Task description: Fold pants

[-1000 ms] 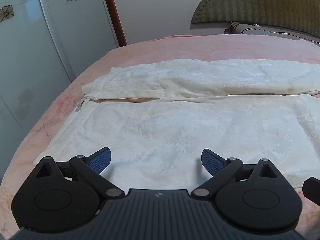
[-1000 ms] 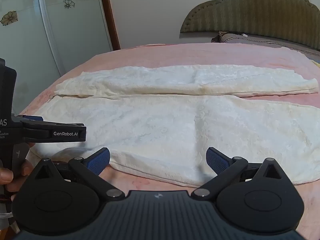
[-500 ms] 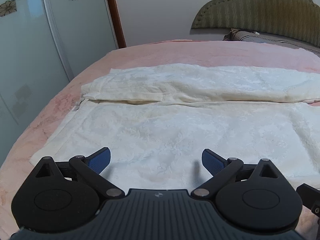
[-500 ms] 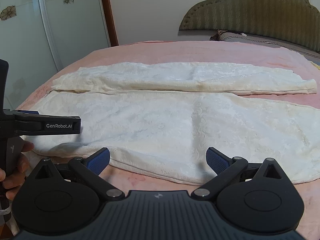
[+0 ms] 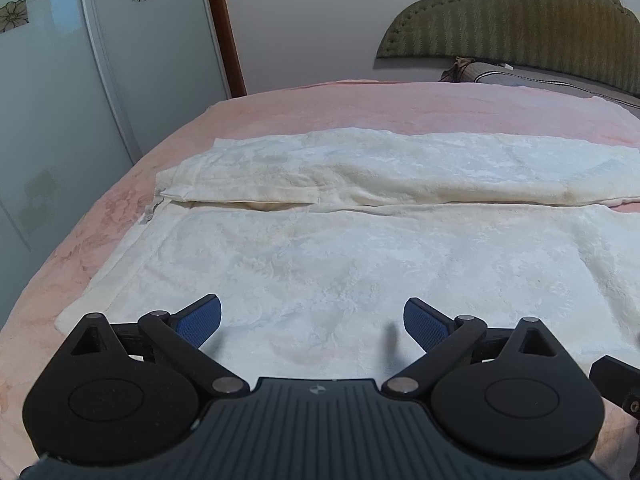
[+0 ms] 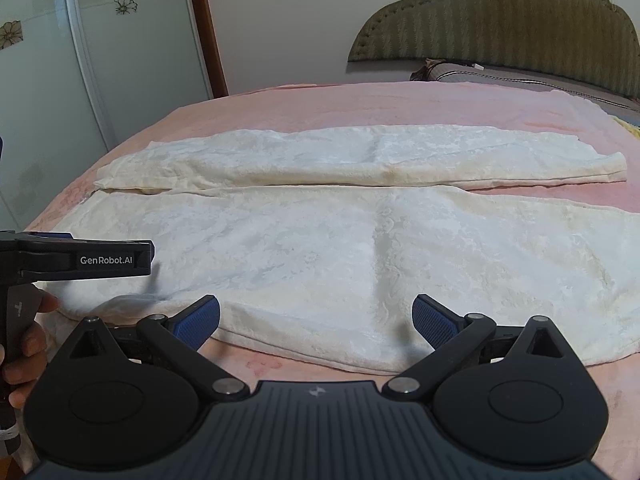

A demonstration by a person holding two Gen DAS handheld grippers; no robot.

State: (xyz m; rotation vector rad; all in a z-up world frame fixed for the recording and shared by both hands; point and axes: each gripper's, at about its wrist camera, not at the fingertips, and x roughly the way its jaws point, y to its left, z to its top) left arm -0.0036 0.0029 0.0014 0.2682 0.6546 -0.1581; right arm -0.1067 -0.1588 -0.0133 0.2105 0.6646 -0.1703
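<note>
Here, the scene line by line:

Pants: cream pants [image 6: 320,248] lie flat on a pink bed [image 6: 360,104], both legs spread side by side.
Long axis: it runs left to right across both views; the waist end sits to the left near the bed's edge, the leg ends [image 6: 608,168] point right.
Far leg: a narrower strip [image 5: 380,172] lying just beyond the near one, touching it along a seam-like line at the left and parting slightly at the right.
Near leg: a broad panel [image 5: 340,264] directly ahead of both grippers.
Left gripper: the left gripper [image 5: 312,320] has its blue pads well apart and holds nothing, hovering over the near leg close to the waist.
Right gripper: the right gripper [image 6: 316,320] is also spread wide and empty, poised at the near hem edge of the near leg, farther toward the leg ends.
Hand: the person's left hand [image 6: 24,344] shows at the left edge of the right view, wrapped around the left tool's handle.
Background: a green headboard [image 6: 500,24] stands at the right, a glass door with flower decals [image 5: 80,80] at the left.
Change: since a second ago both views have tilted up a little, so the pants sit lower in frame and more wall shows; the cloth itself lies as before, and both grippers remain spread.
</note>
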